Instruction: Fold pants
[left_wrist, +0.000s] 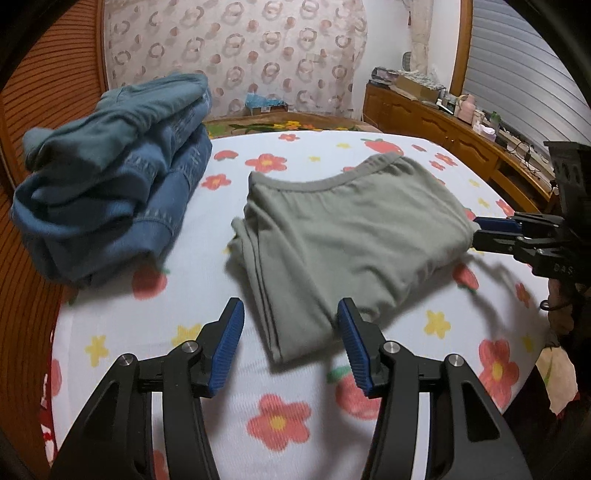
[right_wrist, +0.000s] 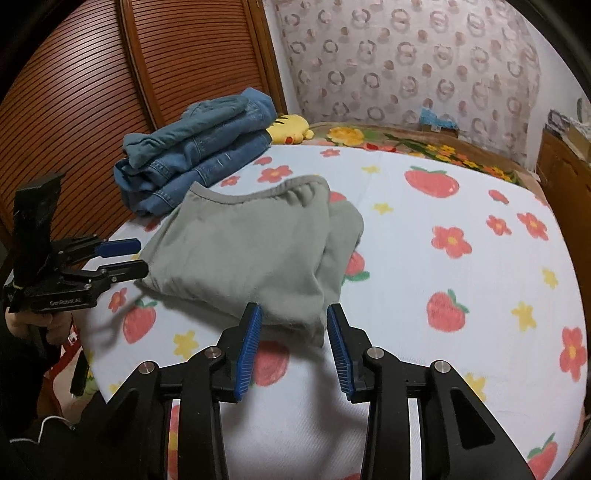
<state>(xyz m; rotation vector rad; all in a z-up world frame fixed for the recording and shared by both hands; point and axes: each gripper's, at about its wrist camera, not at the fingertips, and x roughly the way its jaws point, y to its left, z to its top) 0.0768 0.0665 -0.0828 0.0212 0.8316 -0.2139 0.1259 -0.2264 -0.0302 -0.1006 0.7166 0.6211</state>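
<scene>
1. Grey pants lay folded on the bed, near a denim pile.
2. Risk: a finger catching only the top layer could drag the fold open, and the loose right-hand edge could slip askew.
3. Left gripper fingers stood wide apart, holding nothing, at the pants' near corner.
4. Right gripper fingers were likewise parted and empty, at the near edge.

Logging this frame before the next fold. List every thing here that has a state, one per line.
Grey pants: folded into a compact stack, flat on the sheet, waistband at the far side.
Jeans pile: folded, stacked, lying apart from the pants.
Left gripper: open, holding nothing.
Right gripper: open, holding nothing.
Sheet: spread flat.
</scene>
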